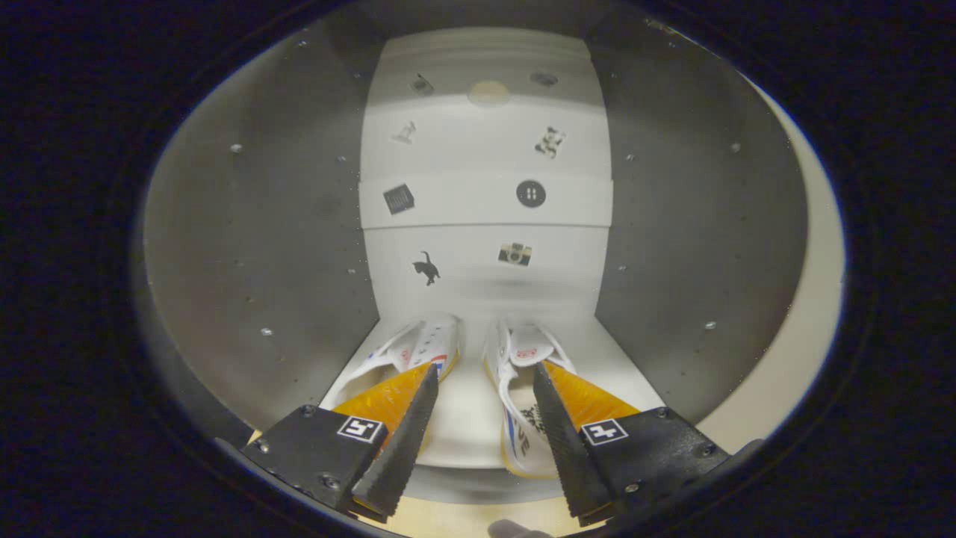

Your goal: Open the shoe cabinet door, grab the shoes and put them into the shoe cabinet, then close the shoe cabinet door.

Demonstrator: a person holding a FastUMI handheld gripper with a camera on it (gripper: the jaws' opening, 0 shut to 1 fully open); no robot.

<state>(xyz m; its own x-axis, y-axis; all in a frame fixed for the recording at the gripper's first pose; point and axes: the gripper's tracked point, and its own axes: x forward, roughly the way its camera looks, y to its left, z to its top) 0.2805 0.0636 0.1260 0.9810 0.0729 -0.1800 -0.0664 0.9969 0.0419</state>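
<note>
Looking straight into the open shoe cabinet [246,246], you've got the gripper [482,388] parked right at the mouth of it with the fingers spread wide — nothing pinched between them, just bare shelf [467,418] in the gap.

Starting on the left: the grey side wall with its small screw heads, then the left shoe [418,347] lying on the shelf, toe pointing toward the back. Your left finger [407,430] sits over its heel end, so part of that shoe is hidden; I can't tell if it's actually touching.

Middle: the white back panel [485,194] with a handful of small stickers — a cat [426,267], a camera [514,254], a round button [530,193] and a few more higher up, too blurry to call.

Right of the gap: the right shoe [515,373], white with blue and red trim, just beside its partner but not touching it, also toe-in. Your right finger [560,433] overlaps its outer side. Past that is the right side wall [694,224], grey like the left one.

Both shoes are inside the cabinet.
</note>
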